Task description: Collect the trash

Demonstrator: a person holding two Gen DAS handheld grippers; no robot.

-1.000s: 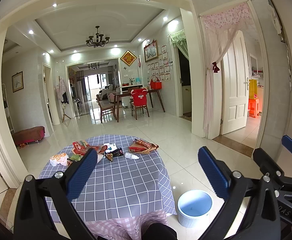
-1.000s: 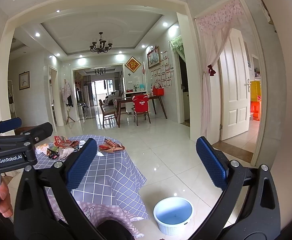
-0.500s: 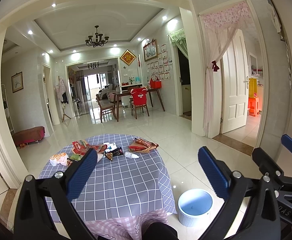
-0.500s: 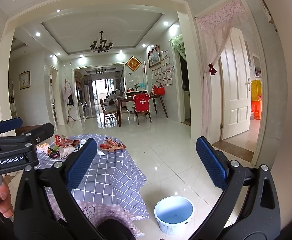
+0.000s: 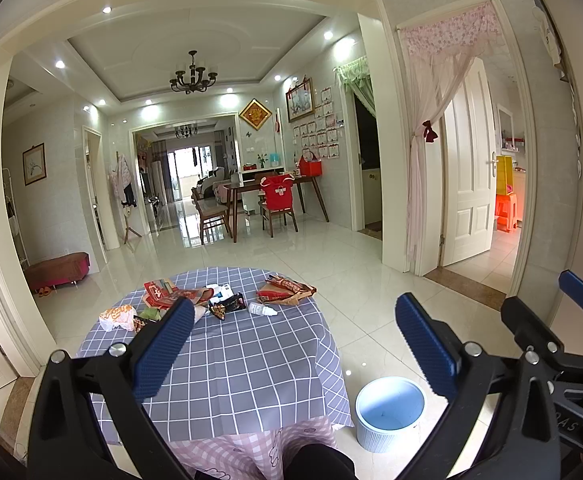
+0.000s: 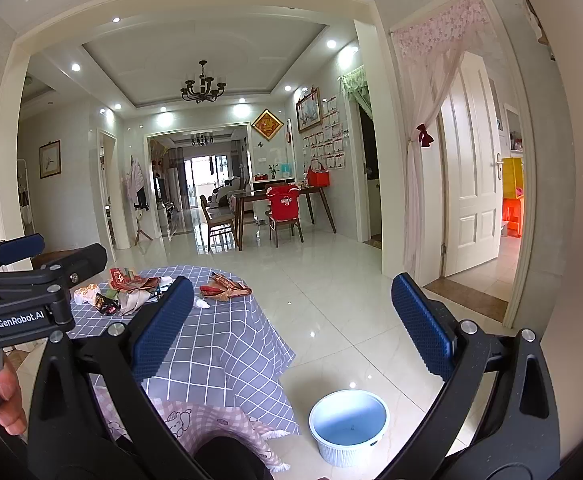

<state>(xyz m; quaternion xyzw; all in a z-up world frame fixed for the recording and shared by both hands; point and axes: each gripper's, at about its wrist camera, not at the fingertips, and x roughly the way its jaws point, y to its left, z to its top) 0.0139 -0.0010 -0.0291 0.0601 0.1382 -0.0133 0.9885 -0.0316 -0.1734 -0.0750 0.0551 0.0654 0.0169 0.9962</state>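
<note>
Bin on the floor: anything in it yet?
Empty: the bin stands upright with its bare blue bottom showing; the trash is on the table.

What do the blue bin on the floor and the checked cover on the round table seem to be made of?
The bin looks like moulded plastic: smooth matte inside, fine vertical ribs on its pale outer wall. The checked cover looks like thin cloth or a soft vinyl sheet; it hangs in folds over the table edge, with a slight sheen that leaves it open.
</note>
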